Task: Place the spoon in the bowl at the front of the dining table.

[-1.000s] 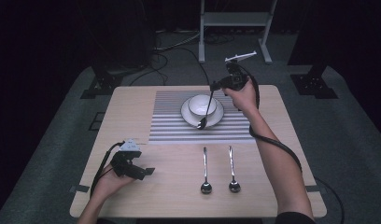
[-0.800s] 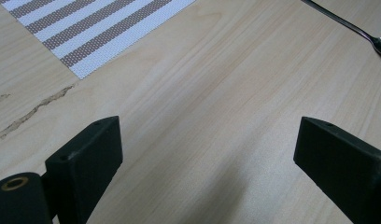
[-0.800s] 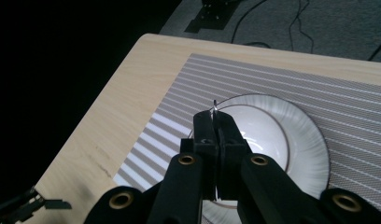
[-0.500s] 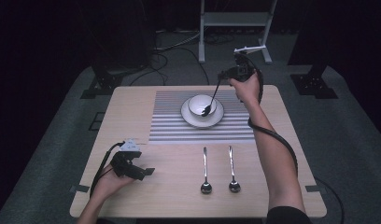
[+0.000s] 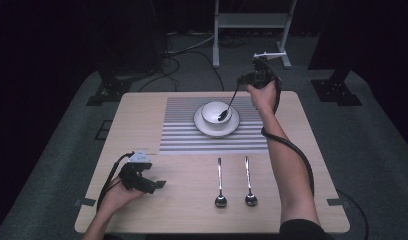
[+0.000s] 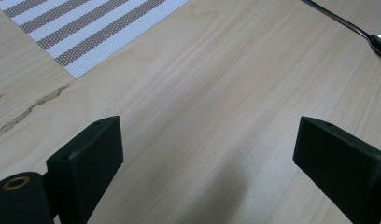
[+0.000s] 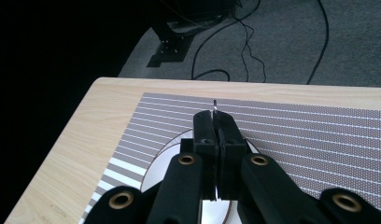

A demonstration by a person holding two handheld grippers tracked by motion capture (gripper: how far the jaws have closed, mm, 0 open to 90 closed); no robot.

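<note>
Both forearms are bare; a dark sleeve edge shows at the right elbow. Each black gripper point(image 5: 142, 180) trails a black cable; brass-ringed screws stud the right gripper point(image 7: 215, 140), flat rectangular jaws.

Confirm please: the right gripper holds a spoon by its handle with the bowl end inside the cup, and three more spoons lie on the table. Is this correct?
Not quite. The right gripper does hold a spoon with its bowl end in the cup, but the high view shows two more spoons, one beside the other, on the table, not three.
</note>
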